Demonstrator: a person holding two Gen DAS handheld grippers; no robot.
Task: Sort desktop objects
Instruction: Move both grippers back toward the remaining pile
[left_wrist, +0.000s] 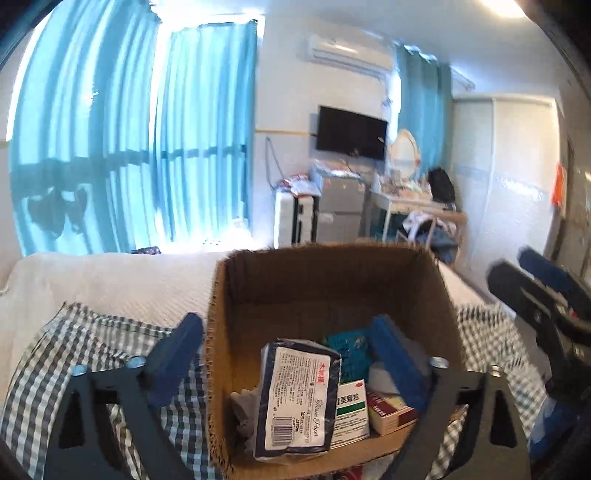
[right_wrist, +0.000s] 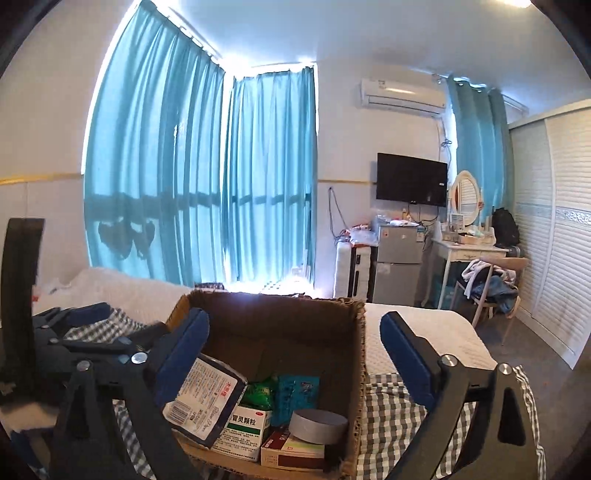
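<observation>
Daylight through curtains, window glare; fisheye edges, right side perhaps motion-blurred

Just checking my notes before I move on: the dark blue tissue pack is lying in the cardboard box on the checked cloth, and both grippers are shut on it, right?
Not quite. The tissue pack does lie in the cardboard box on the checked cloth, but both wrist views show the left gripper and right gripper open, gripping nothing.
</observation>
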